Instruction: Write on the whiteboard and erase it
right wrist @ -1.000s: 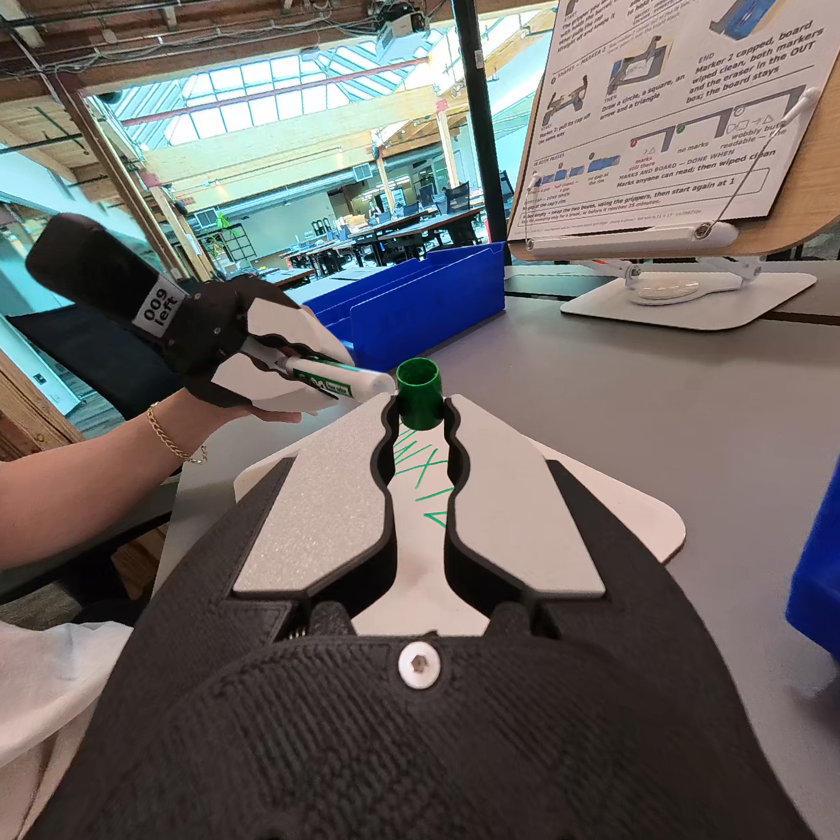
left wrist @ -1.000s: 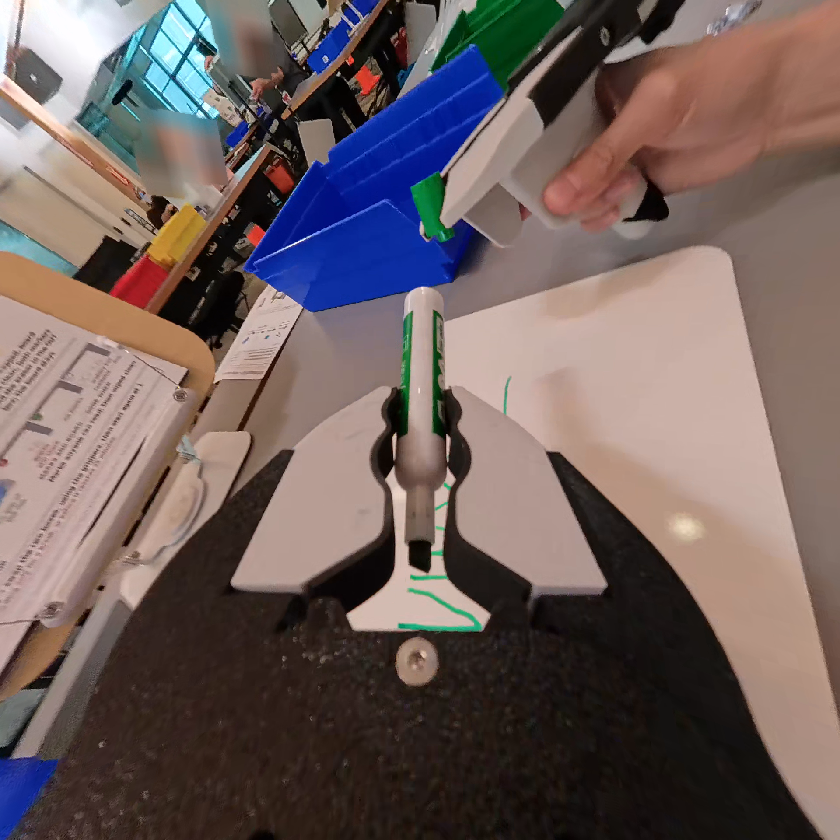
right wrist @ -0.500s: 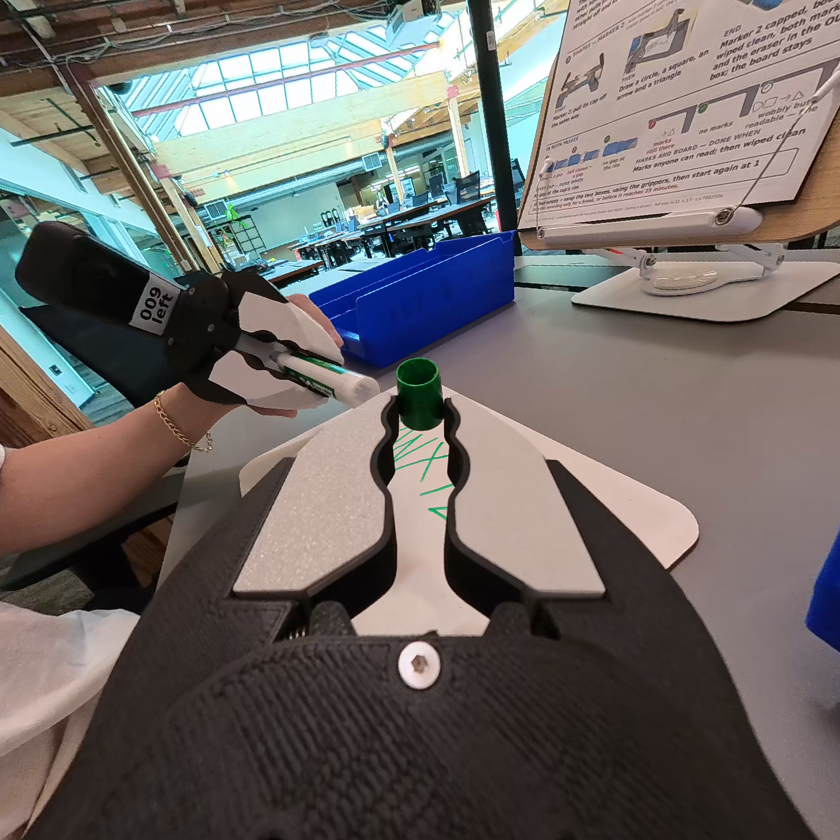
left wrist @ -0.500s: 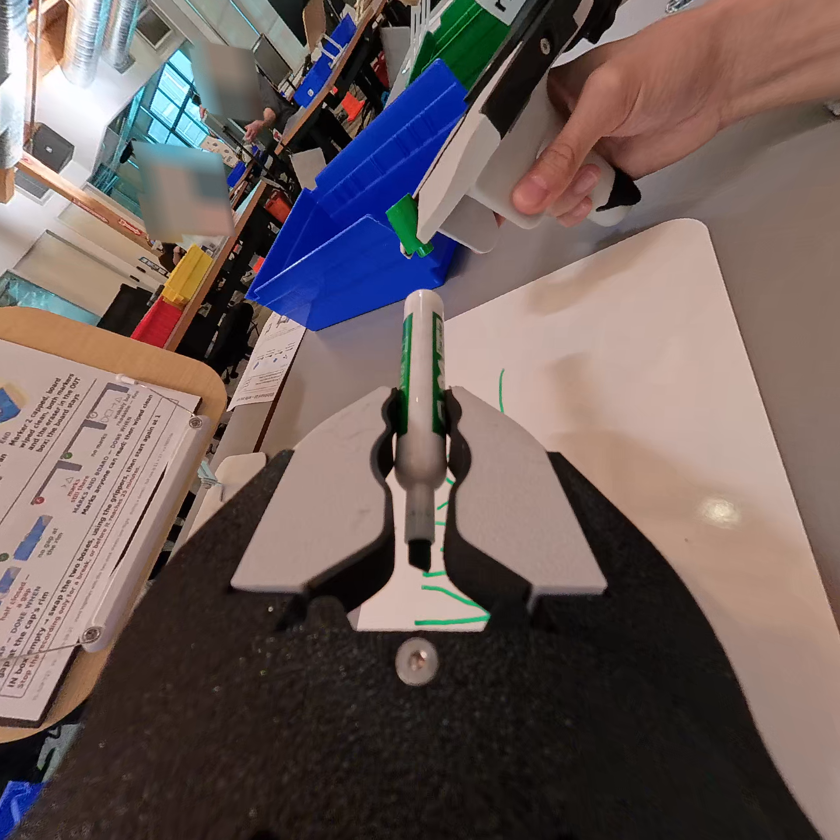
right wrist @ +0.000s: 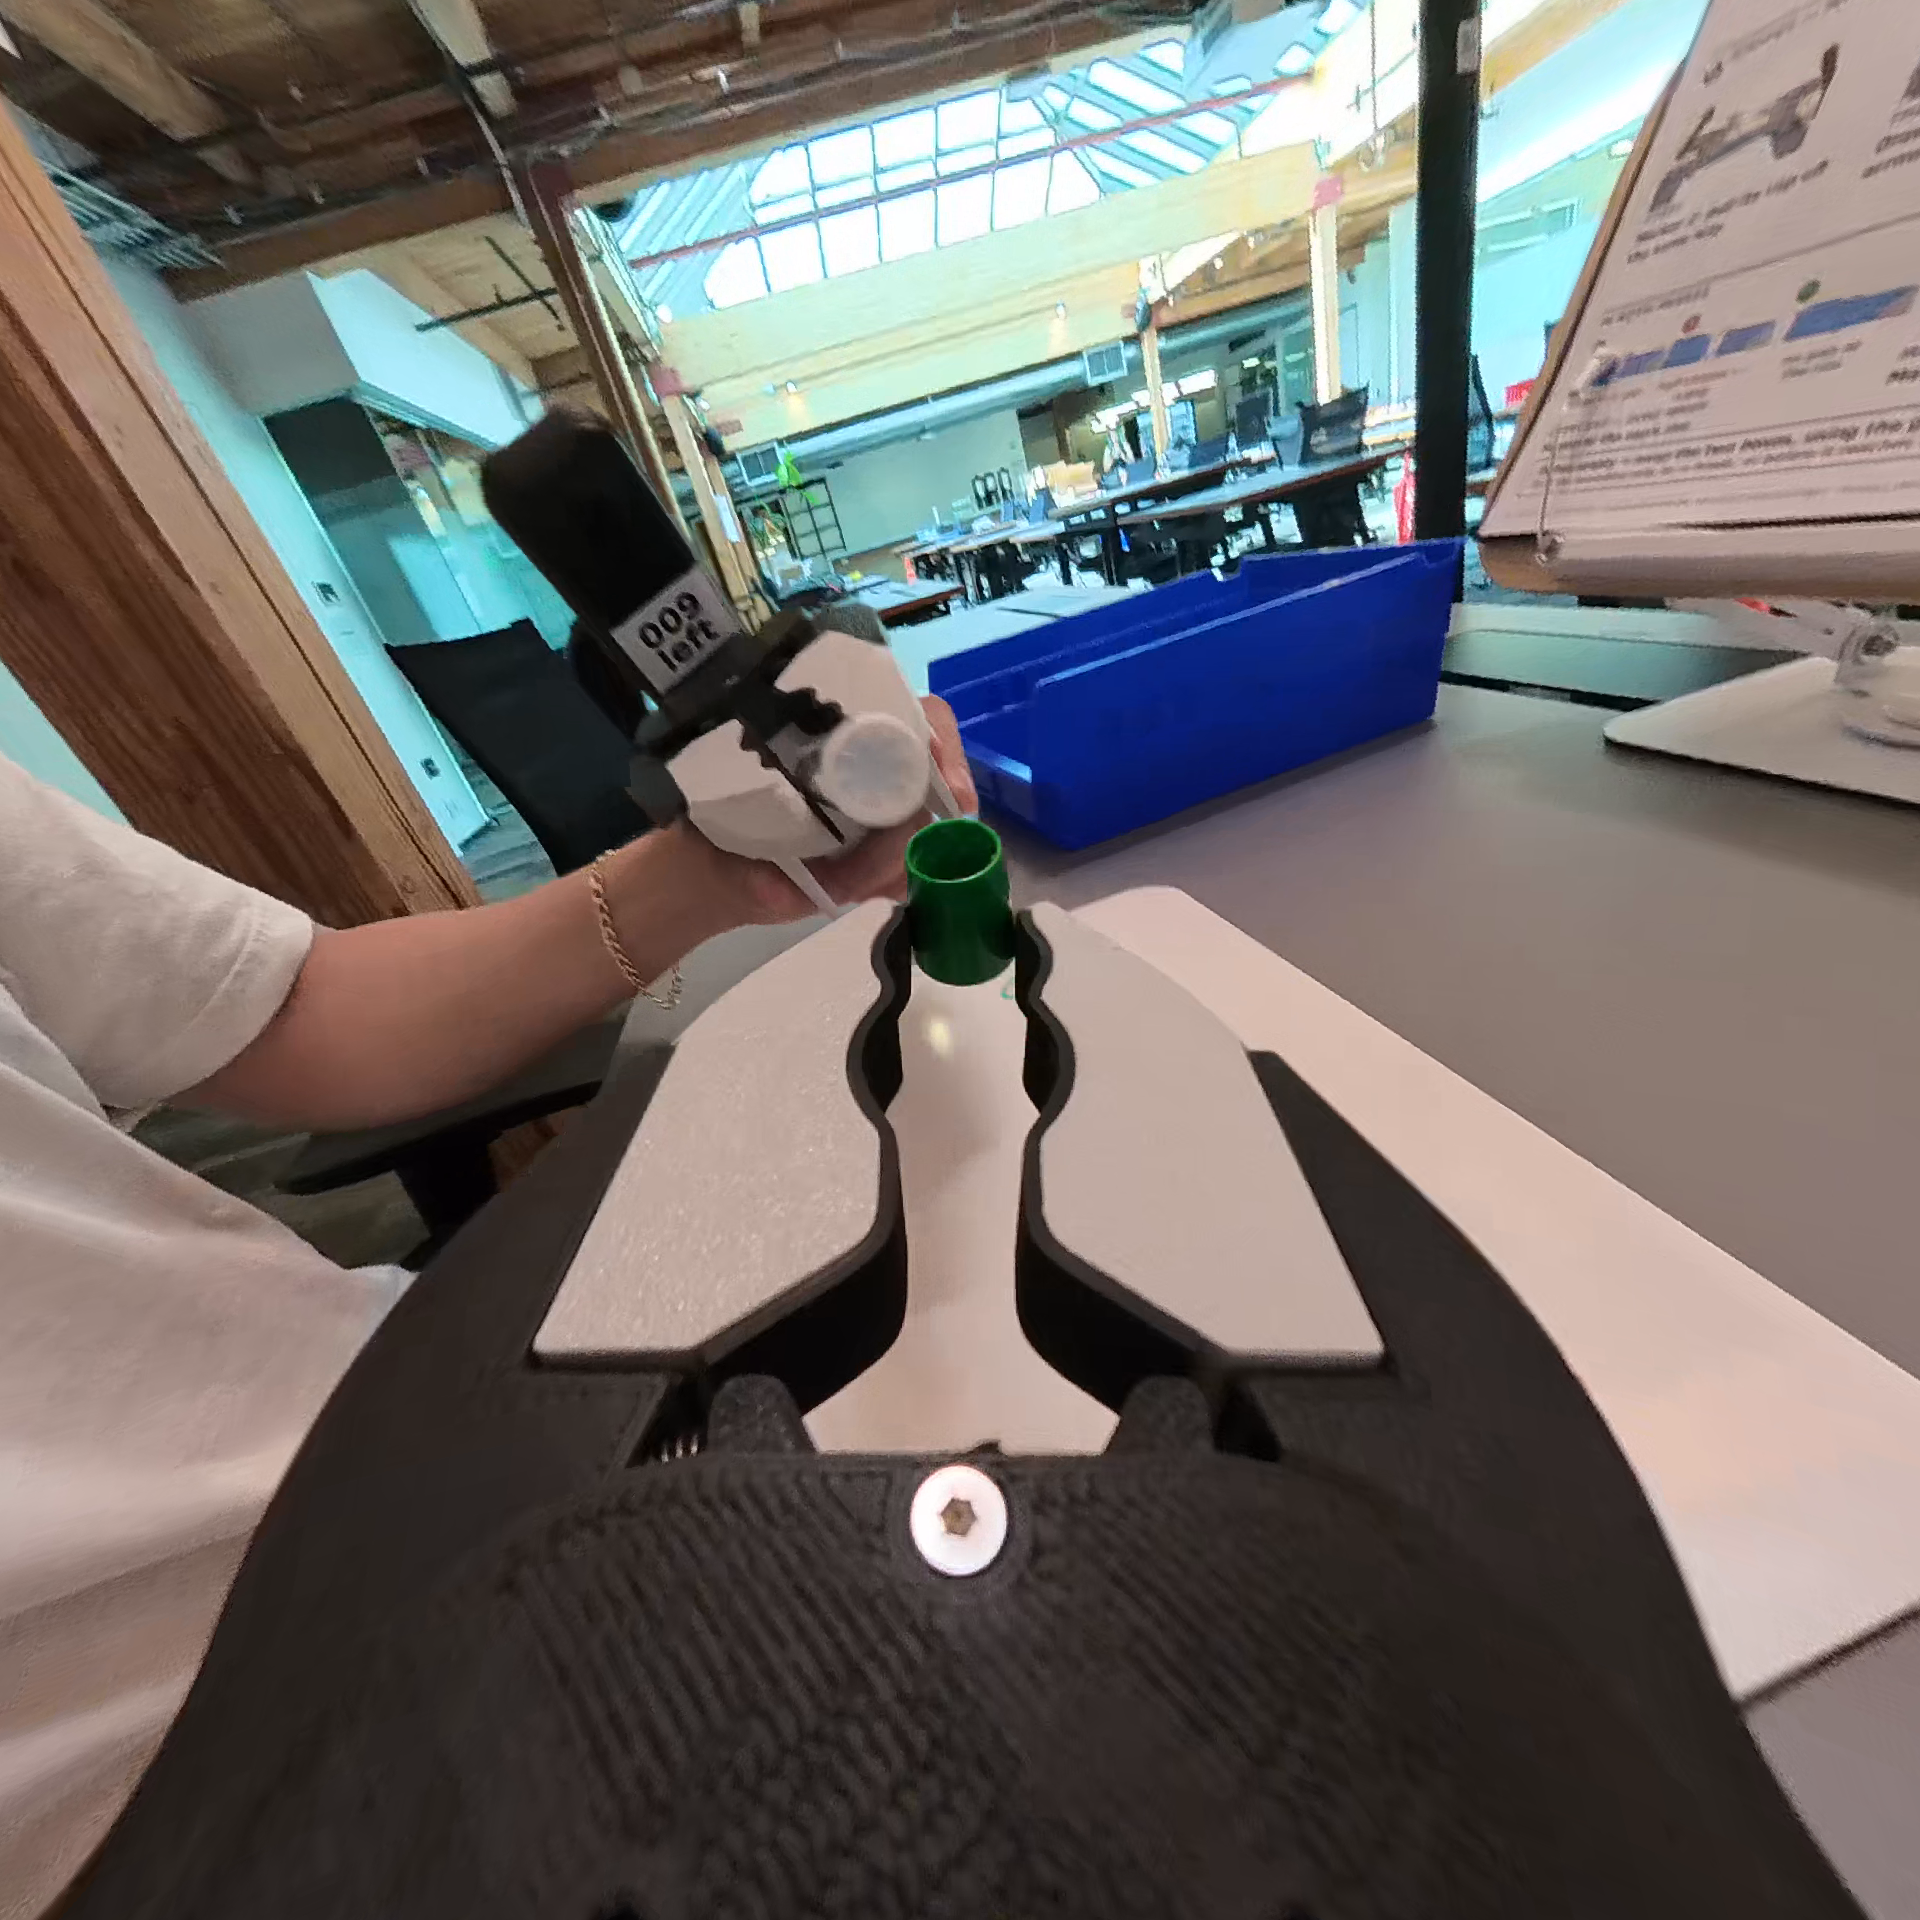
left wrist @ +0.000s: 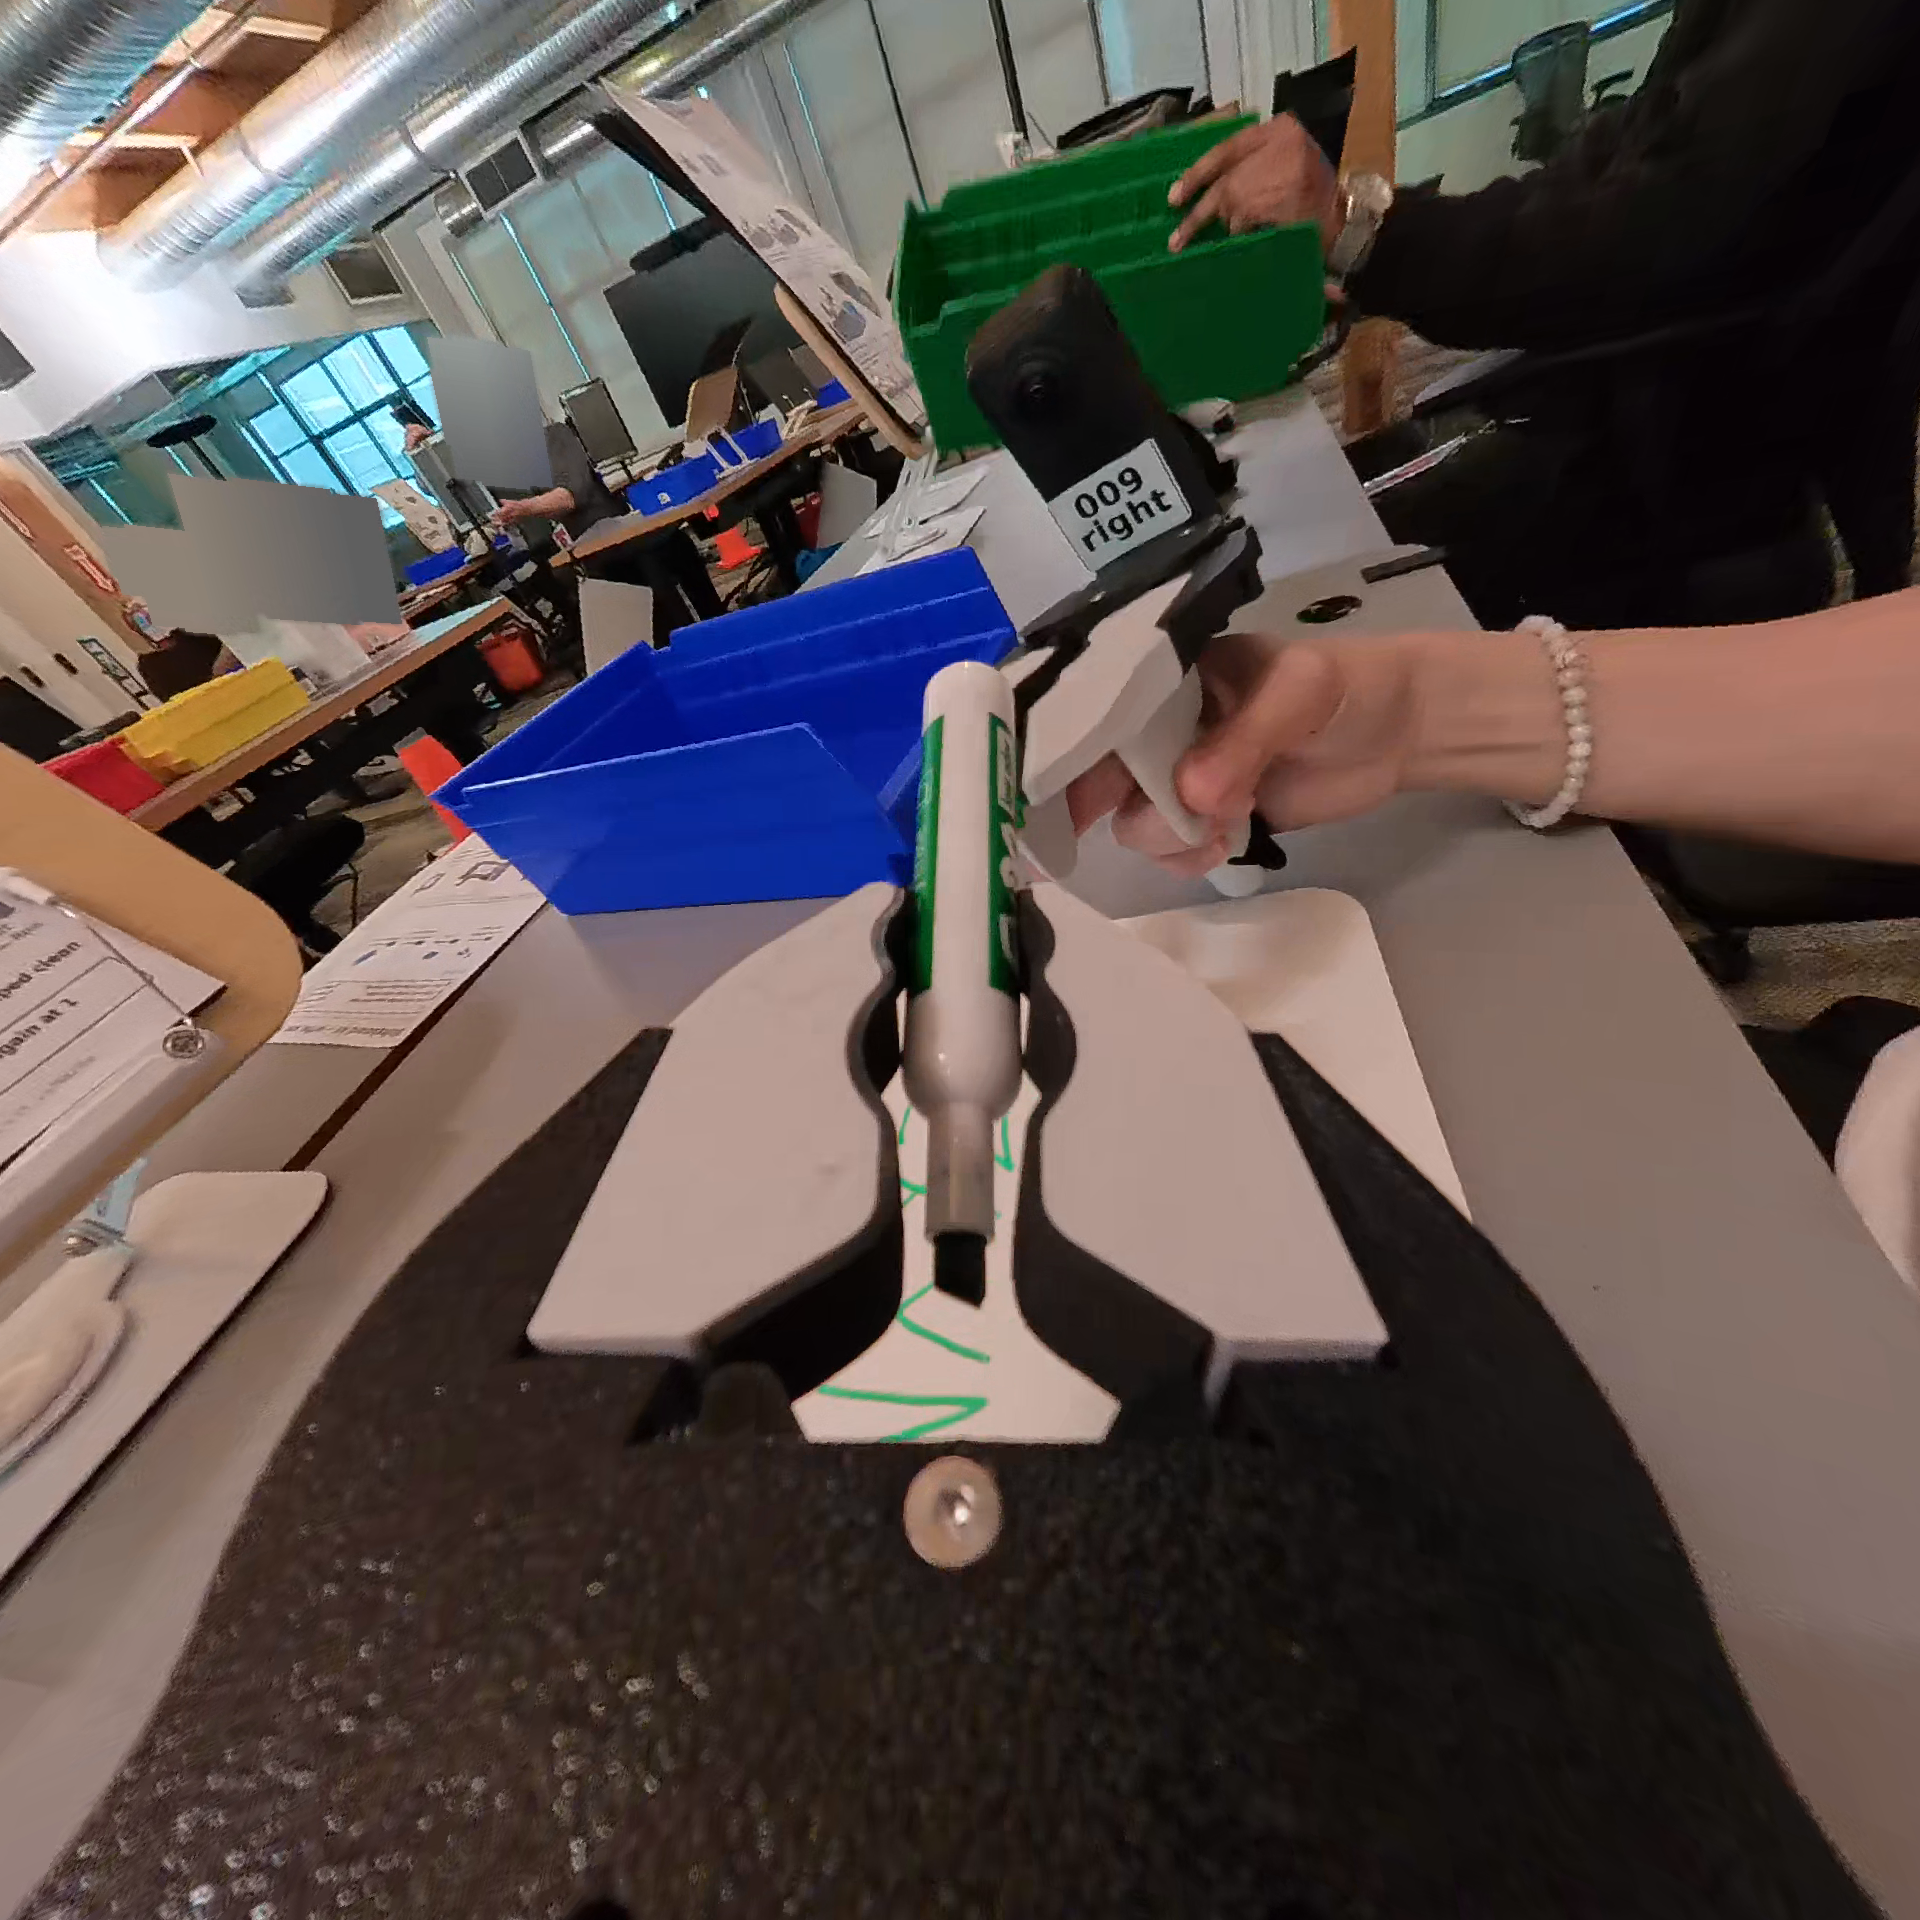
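Because the left gripper [left wrist: 961, 935] clamps the green marker [left wrist: 961, 883] nib-backward while the right gripper [right wrist: 958, 940] pinches its cap [right wrist: 956, 902], misaligned capping could smear the whiteboard [right wrist: 1351, 1195].

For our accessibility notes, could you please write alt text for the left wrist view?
The left claw grips an uncapped green marker, nib toward the camera, above a whiteboard bearing green strokes. Beyond it, a hand holds the right claw near the marker's rear end, by a blue bin.
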